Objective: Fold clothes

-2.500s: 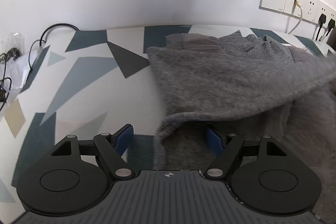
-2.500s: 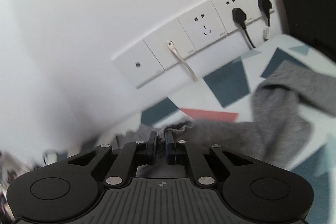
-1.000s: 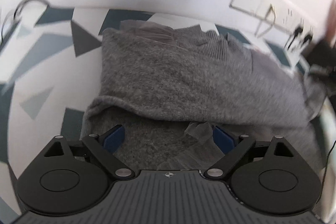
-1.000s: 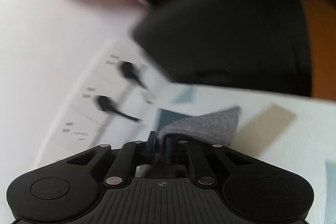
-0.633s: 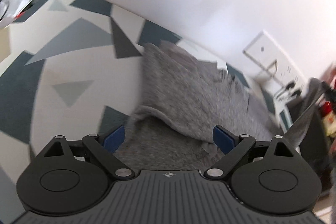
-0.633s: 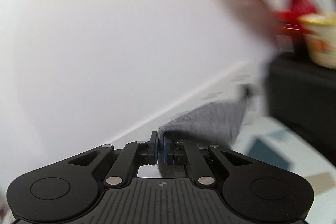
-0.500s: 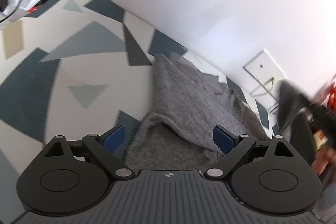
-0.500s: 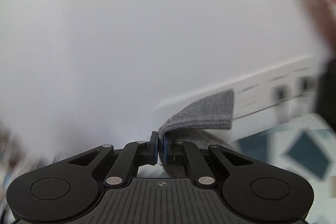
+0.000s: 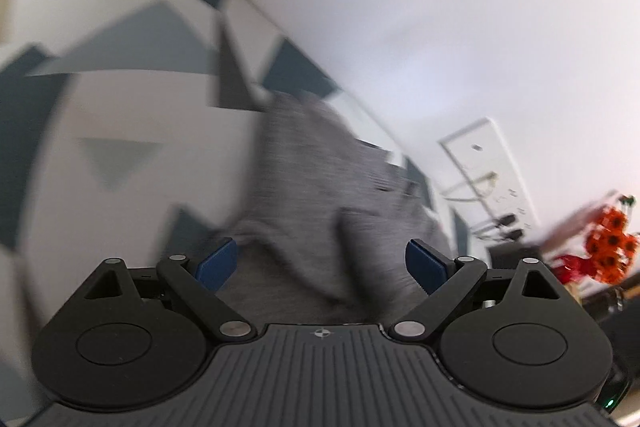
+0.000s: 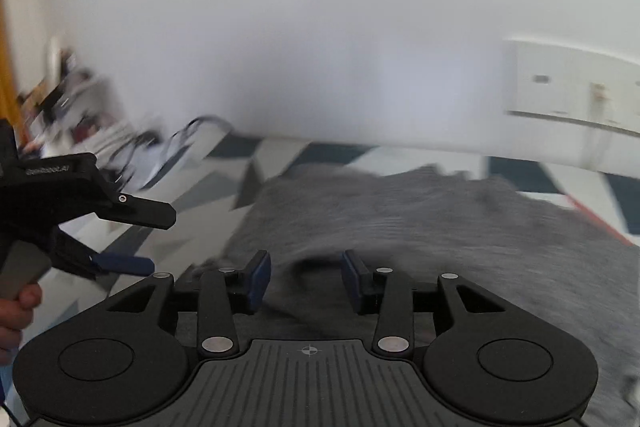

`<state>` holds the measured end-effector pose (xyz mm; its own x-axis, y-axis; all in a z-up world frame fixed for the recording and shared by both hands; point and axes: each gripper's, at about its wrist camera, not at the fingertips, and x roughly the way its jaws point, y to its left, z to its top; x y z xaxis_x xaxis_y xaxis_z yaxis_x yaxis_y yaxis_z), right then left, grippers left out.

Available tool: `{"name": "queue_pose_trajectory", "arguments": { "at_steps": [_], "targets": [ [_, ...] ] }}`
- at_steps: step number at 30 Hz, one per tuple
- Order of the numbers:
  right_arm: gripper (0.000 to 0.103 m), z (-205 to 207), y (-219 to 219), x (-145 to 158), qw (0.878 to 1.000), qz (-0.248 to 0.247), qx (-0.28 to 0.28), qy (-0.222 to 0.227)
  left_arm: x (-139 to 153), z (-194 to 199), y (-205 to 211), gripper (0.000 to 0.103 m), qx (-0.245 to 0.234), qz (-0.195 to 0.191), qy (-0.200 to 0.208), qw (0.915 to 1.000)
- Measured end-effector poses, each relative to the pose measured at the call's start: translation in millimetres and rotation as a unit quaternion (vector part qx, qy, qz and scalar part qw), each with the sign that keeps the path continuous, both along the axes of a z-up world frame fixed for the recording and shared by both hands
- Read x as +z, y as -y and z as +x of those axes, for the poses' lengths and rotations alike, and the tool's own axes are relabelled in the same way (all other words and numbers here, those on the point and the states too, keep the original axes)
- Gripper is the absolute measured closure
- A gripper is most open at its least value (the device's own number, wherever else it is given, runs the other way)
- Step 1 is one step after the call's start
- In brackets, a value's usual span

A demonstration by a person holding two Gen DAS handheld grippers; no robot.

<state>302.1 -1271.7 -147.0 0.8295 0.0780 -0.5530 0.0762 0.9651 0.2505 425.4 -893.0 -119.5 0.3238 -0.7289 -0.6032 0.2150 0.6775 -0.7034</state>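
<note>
Grey knit sweater (image 10: 420, 227) spread across the lower centre and right of the right wrist view on the triangle-patterned tablecloth (image 9: 120, 99), with 1 flap already lying over its body, so apparently part-folded. Right gripper (image 10: 306, 277) opening just above the knit with nothing pinched between its pads; left gripper (image 9: 322, 261) spread wide and empty over the near hem at lower centre. Remaining, by the look of it: squaring the edges and at least 1 more fold into a compact stack.
</note>
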Motion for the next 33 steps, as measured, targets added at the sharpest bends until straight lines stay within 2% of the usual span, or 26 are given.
{"name": "queue_pose_trajectory", "arguments": {
  "at_steps": [2,4,6,9,10,11,12,13,15,16,17,19,20,21,25,27,30,31,33],
  "targets": [
    [0.065,-17.9,22.4,5.9,0.999,0.012,-0.045,0.004,7.7,1.7,27.6,0.01,-0.033,0.013,0.021,0.9992],
    [0.065,-36.3,46.9,6.6,0.995,0.028,-0.093,0.002,17.3,-5.1,59.4,0.01,-0.082,0.052,0.061,0.9935],
    [0.065,-59.7,69.5,7.4,0.988,0.039,-0.146,-0.001,22.4,-22.0,92.4,0.01,-0.137,0.121,0.124,0.9753],
    [0.065,-94.0,99.1,0.5,0.974,0.05,-0.222,-0.005,18.8,-46.2,132.8,0.01,-0.193,0.221,0.202,0.9344],
    [0.064,-102.0,106.3,-2.8,0.969,0.05,-0.242,-0.009,14.2,-51.4,141.1,0.011,-0.204,0.238,0.215,0.925],
    [0.064,-109.5,112.4,-6.0,0.965,0.047,-0.259,-0.013,10.7,-53.4,145.9,0.015,-0.209,0.247,0.22,0.9203],
    [0.063,-114.9,116.1,-9.4,0.962,0.043,-0.27,-0.018,9.3,-51.8,144.2,0.018,-0.2,0.243,0.214,0.9249],
    [0.063,-119.0,118.8,-13.3,0.96,0.038,-0.276,-0.022,7.9,-50.2,142.6,0.029,-0.191,0.238,0.207,0.9293],
    [0.06,-120.4,119.6,-19.0,0.96,0.017,-0.278,-0.04,5.3,-46.8,139.0,0.06,-0.173,0.229,0.194,0.9381],
    [0.06,-117.4,117.8,-21.9,0.96,-0.002,-0.276,-0.057,6.6,-41.1,129.9,0.085,-0.147,0.21,0.176,0.9505],
    [0.06,-114.2,115.2,-24.9,0.959,-0.022,-0.273,-0.07,9.5,-34.8,121.6,0.088,-0.117,0.197,0.168,0.9588],
    [0.059,-107.9,107.4,-29.3,0.96,-0.062,-0.261,-0.078,18.3,-24.1,99.6,0.088,-0.048,0.162,0.163,0.972],
    [0.057,-105.1,103.1,-30.6,0.962,-0.08,-0.25,-0.077,21.3,-20.7,89.2,0.088,-0.026,0.149,0.158,0.9758],
    [0.053,-100.2,99.3,-33.0,0.962,-0.097,-0.24,-0.083,18.3,-15.5,85.5,0.088,-0.021,0.154,0.144,0.9774],
    [0.052,-75.6,87.1,-44.5,0.958,-0.157,-0.206,-0.123,-7.8,2.1,71.3,0.086,-0.008,0.157,0.067,0.9854],
    [0.052,-68.5,85.1,-47.7,0.959,-0.16,-0.196,-0.129,-16.8,0.4,68.5,0.084,-0.006,0.159,0.061,0.9853],
    [0.047,-61.5,84.1,-47.6,0.962,-0.152,-0.188,-0.127,-26.1,0.7,65.8,0.064,0.0,0.154,0.049,0.9869],
    [0.046,-60.8,85.5,-46.5,0.964,-0.142,-0.188,-0.123,-26.9,2.6,65.6,0.054,0.004,0.152,0.044,0.9873],
    [0.046,-62.2,89.9,-42.4,0.969,-0.116,-0.189,-0.108,-21.8,2.2,69.0,0.045,0.004,0.154,0.055,0.9865]
  ]
}}
